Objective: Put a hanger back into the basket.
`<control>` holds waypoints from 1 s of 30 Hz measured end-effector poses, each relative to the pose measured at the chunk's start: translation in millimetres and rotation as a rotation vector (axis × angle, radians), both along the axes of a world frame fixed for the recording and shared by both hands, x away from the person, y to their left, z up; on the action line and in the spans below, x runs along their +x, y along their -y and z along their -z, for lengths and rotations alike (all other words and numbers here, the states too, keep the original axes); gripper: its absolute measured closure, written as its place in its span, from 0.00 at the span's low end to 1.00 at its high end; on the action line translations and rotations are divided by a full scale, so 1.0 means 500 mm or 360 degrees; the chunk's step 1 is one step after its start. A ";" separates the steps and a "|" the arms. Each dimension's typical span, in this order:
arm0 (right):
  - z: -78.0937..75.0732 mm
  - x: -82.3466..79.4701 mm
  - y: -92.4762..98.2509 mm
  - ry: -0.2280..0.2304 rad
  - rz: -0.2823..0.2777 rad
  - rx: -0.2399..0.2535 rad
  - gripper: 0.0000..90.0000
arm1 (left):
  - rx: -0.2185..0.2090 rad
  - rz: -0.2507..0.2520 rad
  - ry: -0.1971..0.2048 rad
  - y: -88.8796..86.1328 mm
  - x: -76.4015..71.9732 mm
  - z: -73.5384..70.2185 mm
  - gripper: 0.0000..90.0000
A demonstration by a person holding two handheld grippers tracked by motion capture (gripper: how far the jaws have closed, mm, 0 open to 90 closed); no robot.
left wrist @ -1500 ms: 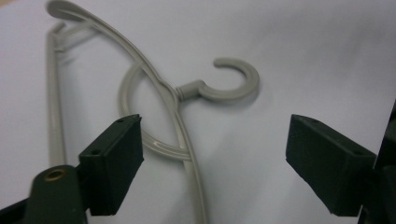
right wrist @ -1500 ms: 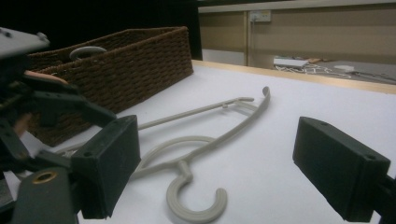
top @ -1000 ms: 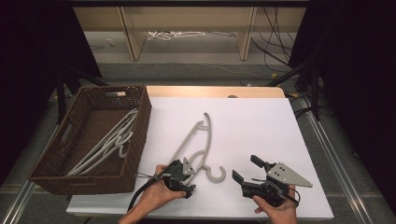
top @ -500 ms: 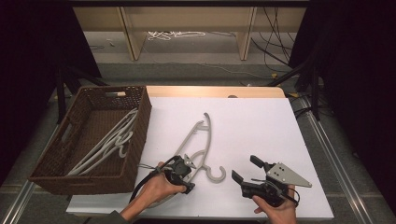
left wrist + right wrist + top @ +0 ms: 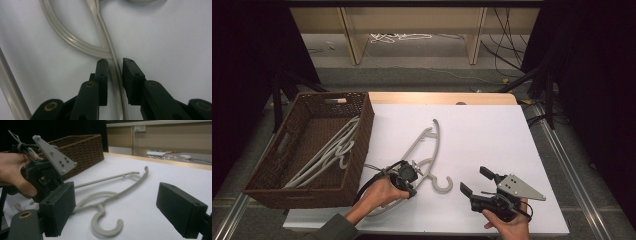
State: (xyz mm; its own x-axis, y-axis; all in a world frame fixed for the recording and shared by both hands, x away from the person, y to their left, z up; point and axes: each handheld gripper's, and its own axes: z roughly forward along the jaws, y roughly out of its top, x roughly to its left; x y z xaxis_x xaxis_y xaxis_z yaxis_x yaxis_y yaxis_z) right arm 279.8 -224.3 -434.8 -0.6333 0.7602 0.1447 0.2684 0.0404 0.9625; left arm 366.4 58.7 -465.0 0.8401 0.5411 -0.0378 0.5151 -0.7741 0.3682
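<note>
Between the jaws of the left gripper (image 5: 115,75) runs a thin arm of the grey hanger (image 5: 428,150), which lies flat on the white bench (image 5: 492,130). Those jaws have just been closing, and in the left gripper view the two black pads stand close on either side of the plastic rod, the left pad against it and the right pad with a narrow slit of white bench showing beside it, so a firm clamp on the hanger cannot be confirmed. Just ahead of those jaws the rod meets the curved loop of the hanger's neck. From the high view the left hand (image 5: 379,192) sits low on the hanger's near arm, with the hook (image 5: 443,186) just off to the side of its jaws, toward the right gripper (image 5: 477,182). That gripper rests in the right hand (image 5: 507,225) near the bench's front edge, its jaws standing wide apart with nothing between them; the hook lies on the bench ahead of them, apart from both pads. Beyond the left gripper's jaws, on the side away from the right gripper, a brown wicker basket (image 5: 362,125) stands at the bench's edge with several more pale hangers (image 5: 324,157) lying inside it.
</note>
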 end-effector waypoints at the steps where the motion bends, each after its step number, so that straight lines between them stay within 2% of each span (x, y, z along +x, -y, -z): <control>1: 0.000 0.000 0.000 0.0000 0.0000 0.0000 0.18 | 0.0005 0.0005 -0.0012 0.000 0.002 -0.001 0.83; 3: 0.000 0.000 0.000 0.0012 0.0003 -0.0010 0.19 | 0.0007 0.0011 -0.0045 0.001 0.008 -0.002 0.84; 10: 0.000 0.000 0.001 -0.0006 -0.0007 -0.0007 0.19 | 0.0058 0.0100 -0.0065 0.003 0.018 -0.005 0.86; 13: -0.001 0.000 0.001 -0.0005 -0.0008 -0.0006 0.19 | 0.0050 0.0065 -0.0056 0.007 0.015 -0.004 0.86; 15: -0.001 0.000 0.002 0.0005 0.0007 -0.0031 0.19 | 0.0070 0.0052 -0.0061 0.010 0.014 -0.004 0.85; 17: 0.000 0.000 -0.002 0.0008 -0.0005 -0.0018 0.19 | 0.0085 0.0043 -0.0080 0.012 0.018 -0.005 0.85; 20: 0.001 0.001 -0.003 0.0008 -0.0008 -0.0004 0.19 | 0.0089 0.0042 -0.0077 0.014 0.017 -0.005 0.86; 23: 0.001 0.001 -0.004 0.0006 -0.0006 -0.0003 0.19 | 0.0121 0.0075 -0.0065 0.015 0.016 -0.007 0.87; 27: 0.001 0.002 -0.003 0.0006 -0.0004 -0.0016 0.19 | 0.0074 0.0058 -0.0084 0.009 0.022 -0.007 0.90; 28: 0.001 0.002 -0.004 -0.0012 -0.0009 -0.0016 0.19 | -0.0001 0.0038 -0.0042 0.005 0.032 -0.006 0.90; 30: 0.000 0.001 -0.003 0.0000 -0.0010 -0.0012 0.19 | -0.0024 0.0025 -0.0045 0.005 0.034 -0.007 0.90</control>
State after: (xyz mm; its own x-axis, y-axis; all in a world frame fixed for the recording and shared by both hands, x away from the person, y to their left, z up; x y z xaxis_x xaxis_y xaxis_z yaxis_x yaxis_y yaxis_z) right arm 280.3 -222.6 -435.0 -0.6383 0.7572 0.1389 0.2681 0.0495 0.9621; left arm 383.6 56.0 -461.3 0.8470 0.5270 -0.0696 0.5131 -0.7766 0.3655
